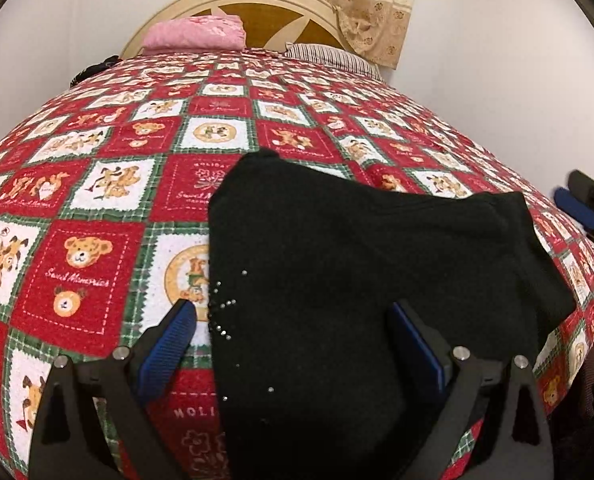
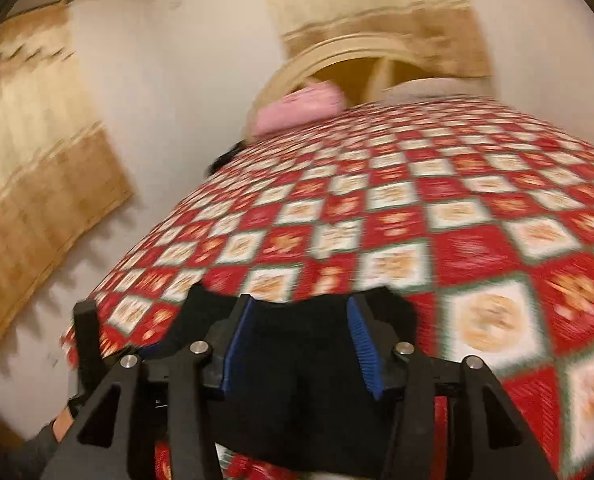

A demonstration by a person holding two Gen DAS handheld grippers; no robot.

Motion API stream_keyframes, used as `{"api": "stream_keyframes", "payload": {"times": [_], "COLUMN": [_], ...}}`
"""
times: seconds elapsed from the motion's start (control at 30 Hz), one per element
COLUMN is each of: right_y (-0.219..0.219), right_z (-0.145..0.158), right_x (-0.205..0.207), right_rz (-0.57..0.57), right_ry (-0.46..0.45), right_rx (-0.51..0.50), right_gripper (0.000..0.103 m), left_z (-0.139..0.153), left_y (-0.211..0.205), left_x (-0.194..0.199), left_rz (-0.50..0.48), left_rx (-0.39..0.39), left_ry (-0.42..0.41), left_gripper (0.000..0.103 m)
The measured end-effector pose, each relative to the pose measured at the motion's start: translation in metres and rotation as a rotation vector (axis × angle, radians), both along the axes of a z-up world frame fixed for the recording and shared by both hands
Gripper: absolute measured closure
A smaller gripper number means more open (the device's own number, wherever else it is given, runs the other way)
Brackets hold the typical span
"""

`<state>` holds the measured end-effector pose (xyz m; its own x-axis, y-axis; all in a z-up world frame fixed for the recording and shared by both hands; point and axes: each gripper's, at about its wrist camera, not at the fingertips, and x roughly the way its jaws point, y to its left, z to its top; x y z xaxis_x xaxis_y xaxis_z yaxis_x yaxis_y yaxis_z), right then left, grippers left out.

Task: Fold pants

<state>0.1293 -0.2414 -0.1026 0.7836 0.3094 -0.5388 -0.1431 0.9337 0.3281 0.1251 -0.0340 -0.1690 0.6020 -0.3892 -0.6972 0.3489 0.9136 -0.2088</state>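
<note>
The black pants [image 1: 369, 264] lie folded in a heap on the red checked bedspread [image 1: 97, 200], near the bed's front edge. Small shiny studs dot their left side. My left gripper [image 1: 293, 320] is open just above the pants, its blue pads either side of the cloth. My right gripper [image 2: 301, 320] is open over the pants [image 2: 297, 392] in the blurred right wrist view. It also shows at the right edge of the left wrist view [image 1: 585, 204], beside the pants.
A pink folded blanket [image 1: 195, 32] and a striped pillow [image 1: 329, 56] lie at the headboard [image 1: 257, 4]. White walls and beige curtains [image 1: 377, 8] surround the bed. The bed's right edge [image 1: 593, 280] is close to the pants.
</note>
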Motion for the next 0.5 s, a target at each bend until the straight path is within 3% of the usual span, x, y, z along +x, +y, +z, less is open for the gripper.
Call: {"api": "stream_keyframes", "payload": {"times": [0.1, 0.17, 0.27, 0.5], "right_y": [-0.004, -0.022, -0.030, -0.019], "right_z": [-0.023, -0.045, -0.048, -0.034], "right_x": [0.025, 0.035, 0.032, 0.009], "right_rz": [-0.053, -0.085, -0.059, -0.053], "right_ry": [0.106, 0.169, 0.143, 0.115], "right_rx": [0.000, 0.057, 0.119, 0.019], "right_gripper": [0.053, 0.052, 0.052, 0.052], "left_z": [0.000, 0.000, 0.001, 0.000], "left_y": [0.000, 0.001, 0.001, 0.000], "left_x": [0.000, 0.000, 0.000, 0.000], "left_rz": [0.000, -0.003, -0.006, 0.001], "left_rx": [-0.003, -0.009, -0.009, -0.006], "left_ry": [0.001, 0.003, 0.005, 0.005], "left_gripper": [0.004, 0.003, 0.003, 0.003]}}
